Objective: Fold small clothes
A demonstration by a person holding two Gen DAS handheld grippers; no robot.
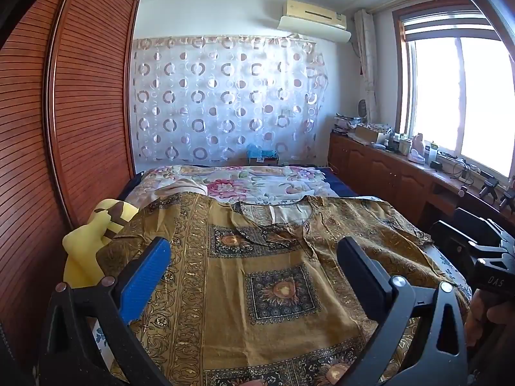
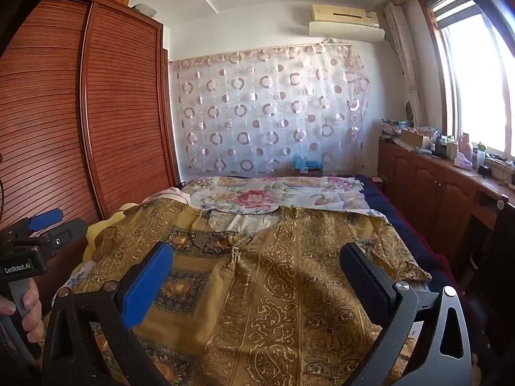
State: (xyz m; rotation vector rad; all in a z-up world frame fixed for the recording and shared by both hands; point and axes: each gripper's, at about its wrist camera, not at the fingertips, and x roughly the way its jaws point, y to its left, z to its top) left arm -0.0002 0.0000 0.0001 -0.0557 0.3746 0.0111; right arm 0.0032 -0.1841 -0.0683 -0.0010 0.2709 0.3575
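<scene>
A patterned gold-brown garment (image 1: pixel 276 276) is spread flat on the bed (image 1: pixel 257 180), neckline toward the far end, and is seen directly between and beyond the fingers of both grippers. The left gripper (image 1: pixel 254 273) is held above the cloth with its fingers spread wide and nothing gripped; the blue pad (image 1: pixel 146 276) is seen on one side and the black pad (image 1: pixel 362 273) on the other. The right gripper (image 2: pixel 257 276) is likewise held released, its blue pad (image 2: pixel 146 284) and black pad (image 2: pixel 365 276) well apart over the garment's midsection, with no fabric caught between them. Whether either gripper's fingertips are touching the cloth cannot be told. In the right wrist view, the left gripper's body (image 2: pixel 32 241) is seen off the blue-pad side, held by a hand (image 2: pixel 22 305). A yellow plush toy (image 1: pixel 93 241) is seen beyond the left gripper's blue pad, partly covered by the garment's sleeve. A floral sheet (image 1: pixel 251 183) is laid beyond the neckline, ahead of the fingers.
</scene>
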